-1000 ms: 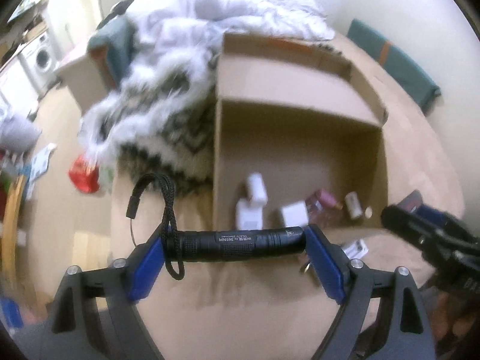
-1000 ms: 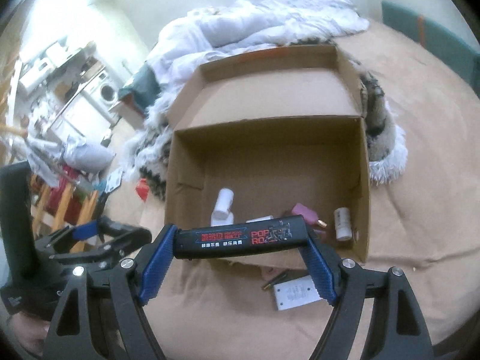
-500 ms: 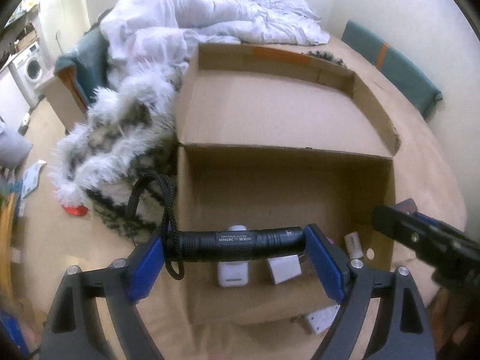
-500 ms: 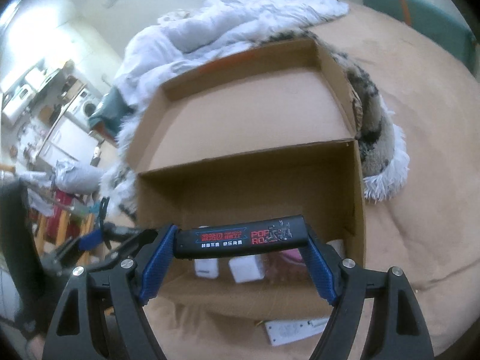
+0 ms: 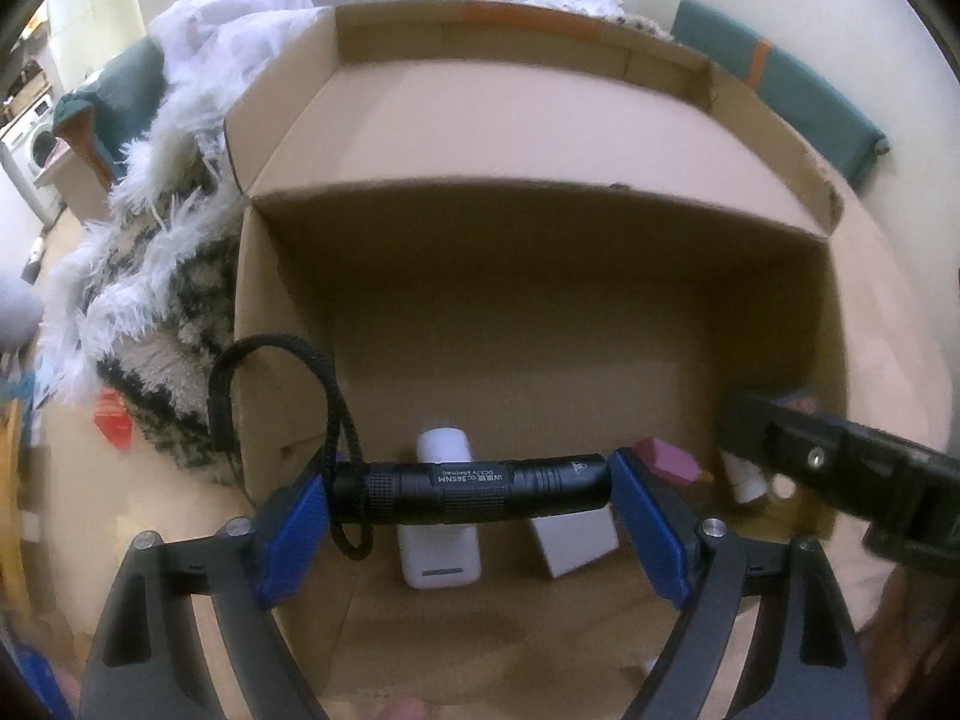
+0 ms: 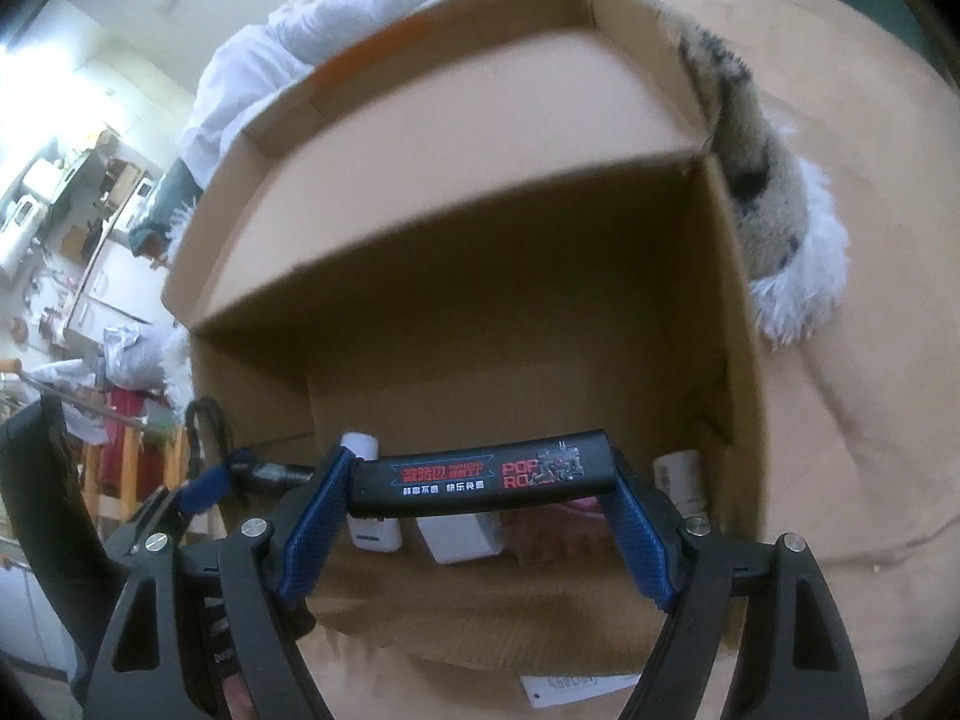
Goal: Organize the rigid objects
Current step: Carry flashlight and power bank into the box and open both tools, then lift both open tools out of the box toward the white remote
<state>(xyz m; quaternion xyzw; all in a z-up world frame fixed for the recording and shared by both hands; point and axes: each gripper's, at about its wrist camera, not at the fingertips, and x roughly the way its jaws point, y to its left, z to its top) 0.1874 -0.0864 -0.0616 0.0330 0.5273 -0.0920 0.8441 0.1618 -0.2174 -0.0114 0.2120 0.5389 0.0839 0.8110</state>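
left claw (image 5: pixel 471 495) grips a black cylindrical metal flashlight (image 5: pixel 468 489); right claw (image 6: pixel 483 483) grips a black rectangular printed bar (image 6: pixel 483 474), at 6 o'clock over the open brown cardboard box (image 5: pixel 540 312).

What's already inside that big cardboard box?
Inside the cardboard box lie a white bottle, a white block, a pink item and a small white tube. The flashlight and black bar, held in the tongs, cover parts of them.

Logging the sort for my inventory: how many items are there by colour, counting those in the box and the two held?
Black: 2, flashlight, printed bar
White: 4, tall bottle, slotted block, cube, small bottle
Pink: 1, pink piece
Total: 7
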